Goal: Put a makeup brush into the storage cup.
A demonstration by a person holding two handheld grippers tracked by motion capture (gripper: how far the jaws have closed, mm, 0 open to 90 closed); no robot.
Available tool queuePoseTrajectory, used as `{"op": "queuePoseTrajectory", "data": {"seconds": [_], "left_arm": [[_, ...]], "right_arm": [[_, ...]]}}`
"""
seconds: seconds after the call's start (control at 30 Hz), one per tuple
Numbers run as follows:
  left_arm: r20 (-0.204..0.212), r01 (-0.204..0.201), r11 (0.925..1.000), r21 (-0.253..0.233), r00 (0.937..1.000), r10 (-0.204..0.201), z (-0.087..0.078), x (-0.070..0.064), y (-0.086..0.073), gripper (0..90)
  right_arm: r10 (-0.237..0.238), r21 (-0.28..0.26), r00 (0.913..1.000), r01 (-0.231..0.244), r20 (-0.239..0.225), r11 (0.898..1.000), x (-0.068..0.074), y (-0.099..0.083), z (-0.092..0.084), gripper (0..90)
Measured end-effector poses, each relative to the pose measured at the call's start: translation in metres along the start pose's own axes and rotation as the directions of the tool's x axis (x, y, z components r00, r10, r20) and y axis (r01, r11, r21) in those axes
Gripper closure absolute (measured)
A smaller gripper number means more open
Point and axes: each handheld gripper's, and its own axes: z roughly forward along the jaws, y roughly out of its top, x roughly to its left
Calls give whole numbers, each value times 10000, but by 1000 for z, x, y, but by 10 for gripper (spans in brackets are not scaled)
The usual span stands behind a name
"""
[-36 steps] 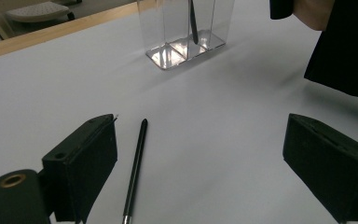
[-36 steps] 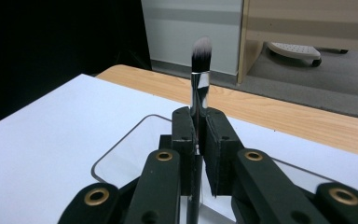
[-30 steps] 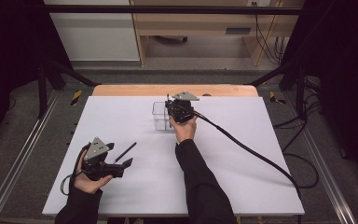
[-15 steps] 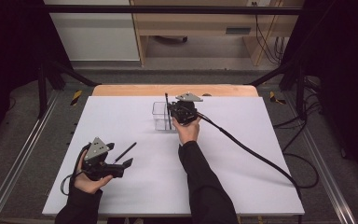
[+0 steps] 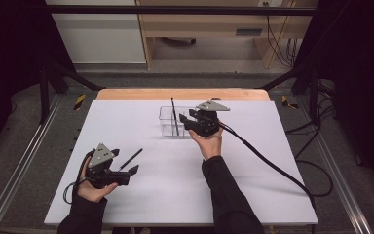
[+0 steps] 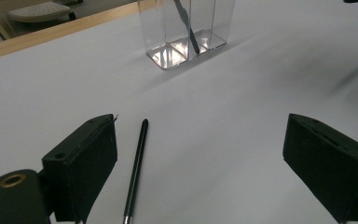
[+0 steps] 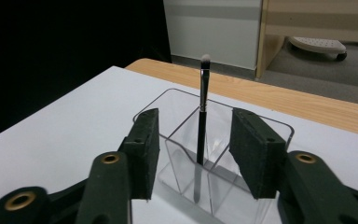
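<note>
On the white, matt table (image 5: pixel 272 161) a clear plastic organizer (image 5: pixel 168 122) stands toward 12 o'clock, a rectangular box with thin glossy walls and inner dividers that make narrow compartments. In it a slim make-up brush (image 7: pixel 203 107) stands almost upright, with black handle, a shiny metal ferrule and a small rounded pale tip above the rim; which compartment holds it I cannot tell exactly. The right gripper (image 5: pixel 195 123) is just beside the organizer, at its 3 o'clock side. Its jaws have just been opening and now stand partly apart; in the right gripper view the flat black foam-like pads (image 7: pixel 254 149) are on both sides of the brush without touching it, so it has hold of nothing. The left gripper (image 5: pixel 132 168) rests low at about 8 o'clock of the table, its blocky black jaws wide apart and empty. A second thin black brush (image 6: pixel 136 170) lies flat on the table just beside the gripper's left jaw, apart from it
</note>
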Motion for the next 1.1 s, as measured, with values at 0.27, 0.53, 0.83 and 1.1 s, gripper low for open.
{"op": "queuePoseTrajectory", "data": {"seconds": [0.27, 0.53, 0.83, 1.1], "left_arm": [[3, 146, 9999, -84, 9999, -146, -1, 3, 0, 91], [20, 175, 9998, -73, 9998, -175, 0, 1, 0, 90], [4, 204, 9997, -94, 9998, -204, 0, 1, 0, 90], [-54, 275, 9995, -124, 9996, -276, 0, 2, 0, 89]], "right_arm": [[-147, -276, 9998, 144, -95, 9995, -4, -3, -36, 412], [-302, -381, 9995, 304, 62, 9988, -12, -11, -67, 325], [-238, -571, 9997, 237, -14, 9981, -17, -17, -98, 216], [-403, -387, 9992, 401, -46, 9984, -22, -28, -116, 131]]}}
